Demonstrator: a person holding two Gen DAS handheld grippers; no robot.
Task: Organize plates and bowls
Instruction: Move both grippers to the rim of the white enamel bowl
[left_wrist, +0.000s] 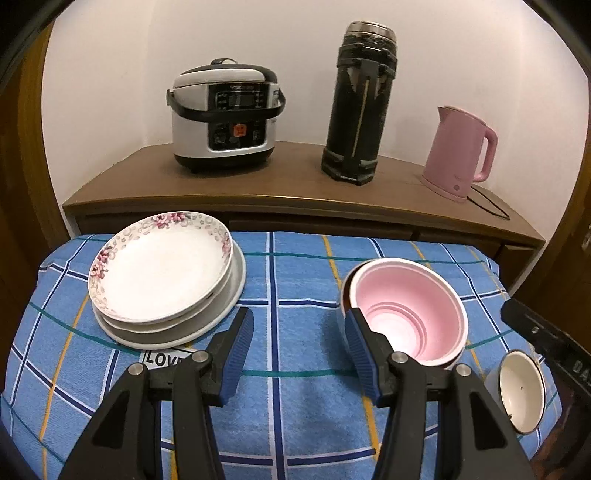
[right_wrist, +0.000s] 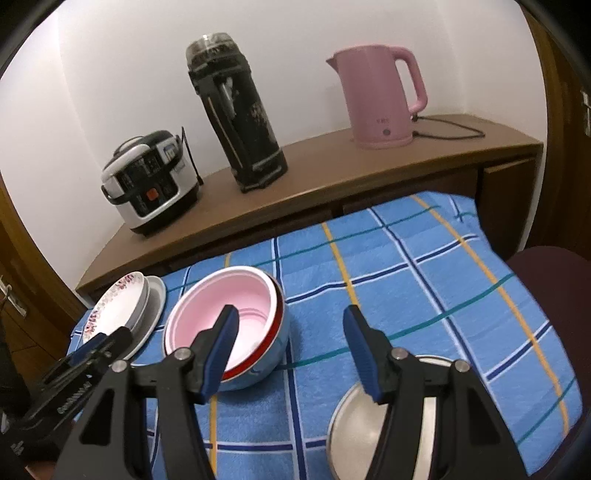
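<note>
Your left tongs stand open over the cloth, black arms ending in ribbed blue pads, with nothing between them. Your right tongs are open and empty as well; beneath their right arm sits a round metal bowl with a dull, brushed inside, only partly visible. In the left view the same spot shows a small cream-coloured bowl with a dark rim, beside the black body of the other tool.

Everything rests on a tabletop covered by a soft blue checked cloth, crossed with white, navy, yellow and green lines.

Just beyond the left tongs' right pad sits the pink bowl, smooth with stepped rings at its bottom, nested in a pale blue bowl with a red rim. To its left, well apart, lies the stack of plates: a glossy white deep plate with a pink flower border on top, tilted slightly, over plainer white ones that widen toward the bottom.

Behind the cloth runs a brown wooden sideboard. On it stand a squat silver and black rice cooker, a tall, worn black flask with a metal top, and a matte pink kettle with its dark cord.
</note>
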